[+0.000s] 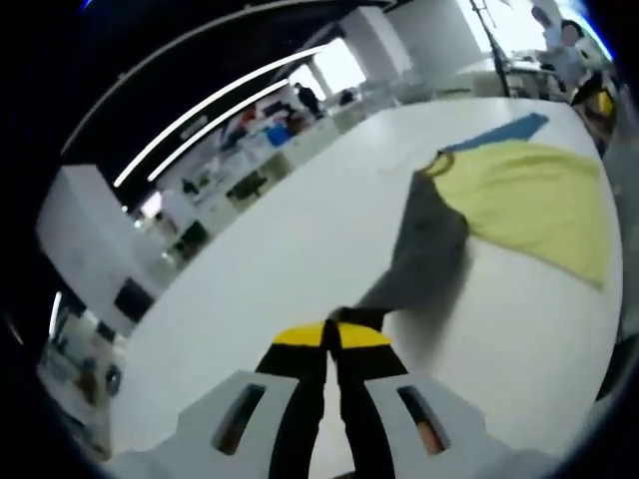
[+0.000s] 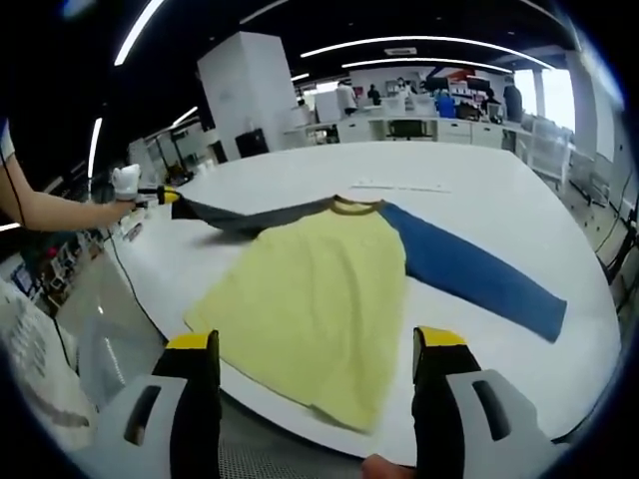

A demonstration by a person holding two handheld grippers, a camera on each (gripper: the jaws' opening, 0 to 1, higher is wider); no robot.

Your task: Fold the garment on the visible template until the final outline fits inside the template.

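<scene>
A long-sleeved shirt with a yellow body (image 2: pixel 310 299) lies flat on the white table (image 2: pixel 479 200). Its blue sleeve (image 2: pixel 469 269) stretches toward the right. Its grey sleeve (image 2: pixel 255 216) runs left, where my left gripper (image 2: pixel 165 196) holds its end above the table. In the left gripper view the grey sleeve (image 1: pixel 419 249) leads from the yellow body (image 1: pixel 534 200) down to my left gripper (image 1: pixel 332 334), shut on the cuff. My right gripper (image 2: pixel 317 344) stands open near the shirt's hem, with nothing between its fingers. No template outline is discernible.
The table edge (image 2: pixel 180 339) curves close to the shirt's hem. Desks, white pillars (image 2: pixel 250 90) and people fill the room behind. A person (image 1: pixel 564 55) stands beyond the table's far end. A bare forearm (image 2: pixel 50 210) leads to the left gripper.
</scene>
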